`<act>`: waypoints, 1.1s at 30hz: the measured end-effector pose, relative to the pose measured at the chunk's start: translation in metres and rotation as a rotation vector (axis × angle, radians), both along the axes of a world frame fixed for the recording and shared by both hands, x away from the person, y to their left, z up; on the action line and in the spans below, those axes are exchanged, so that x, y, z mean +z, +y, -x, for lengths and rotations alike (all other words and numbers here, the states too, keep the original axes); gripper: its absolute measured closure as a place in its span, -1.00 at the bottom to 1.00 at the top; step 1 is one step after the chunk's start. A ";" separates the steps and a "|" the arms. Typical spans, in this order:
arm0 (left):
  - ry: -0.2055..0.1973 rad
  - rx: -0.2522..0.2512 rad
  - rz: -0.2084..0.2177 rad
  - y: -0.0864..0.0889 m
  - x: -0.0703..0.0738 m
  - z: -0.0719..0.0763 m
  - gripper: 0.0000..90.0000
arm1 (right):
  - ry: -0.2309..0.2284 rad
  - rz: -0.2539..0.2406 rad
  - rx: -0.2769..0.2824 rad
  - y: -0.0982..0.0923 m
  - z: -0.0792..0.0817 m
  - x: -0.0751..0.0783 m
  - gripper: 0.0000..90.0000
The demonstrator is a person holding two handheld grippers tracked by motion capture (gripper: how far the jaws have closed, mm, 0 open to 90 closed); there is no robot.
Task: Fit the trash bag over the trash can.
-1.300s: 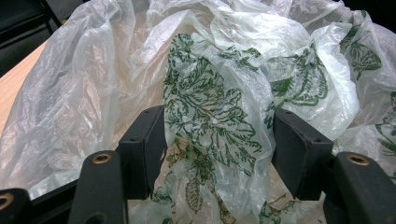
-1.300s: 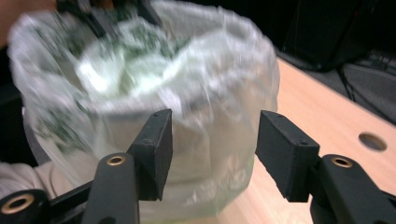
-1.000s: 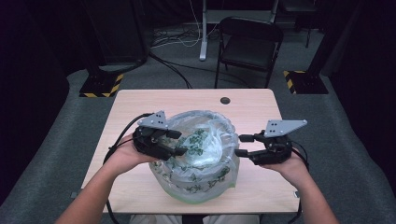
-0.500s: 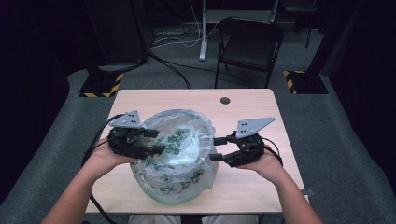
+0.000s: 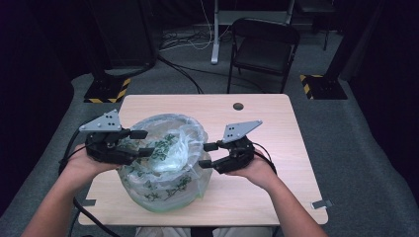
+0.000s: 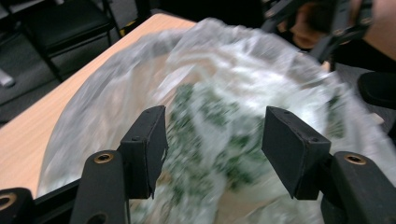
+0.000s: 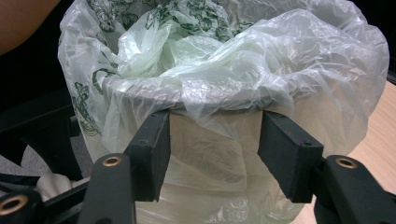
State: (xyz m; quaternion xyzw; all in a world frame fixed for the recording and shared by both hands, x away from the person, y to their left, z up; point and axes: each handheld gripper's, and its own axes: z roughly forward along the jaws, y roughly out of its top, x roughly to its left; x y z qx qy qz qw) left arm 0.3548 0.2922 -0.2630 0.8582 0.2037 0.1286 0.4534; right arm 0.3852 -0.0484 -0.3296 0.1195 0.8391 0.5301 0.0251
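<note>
At centre frame, a bin (image 5: pixel 163 190) is being flanked by the left hand-held gripper (image 5: pixel 141 143) and the right hand-held gripper (image 5: pixel 207 154), both apart and gripping nothing, the right having just been opening, so the bag (image 5: pixel 170 148) can be fitted.

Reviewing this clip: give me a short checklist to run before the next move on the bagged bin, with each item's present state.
1. Plastic bag lines the bin: ok.
2. Bag folded over the rim on the right gripper's side: ok.
3. Left gripper jaws open over the bag: ok.
4. Right gripper jaws open beside the bin, gripping nothing: ok.
5. Bin stands fully on the table: cannot tell, near edge close.
</note>
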 end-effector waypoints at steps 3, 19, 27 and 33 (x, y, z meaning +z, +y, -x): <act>-0.013 -0.053 -0.019 -0.012 0.005 0.000 -0.10 | 0.001 -0.003 0.001 0.003 -0.001 0.000 -0.07; 0.020 -0.137 -0.160 -0.074 -0.010 -0.029 -0.19 | 0.001 0.001 -0.004 0.004 0.000 -0.001 -0.10; 0.055 -0.129 -0.217 -0.087 -0.017 -0.045 -0.19 | 0.002 -0.004 -0.003 0.004 0.001 -0.006 -0.09; 0.090 -0.131 -0.270 -0.098 -0.026 -0.056 -0.19 | 0.002 -0.003 -0.004 0.004 0.001 -0.009 -0.08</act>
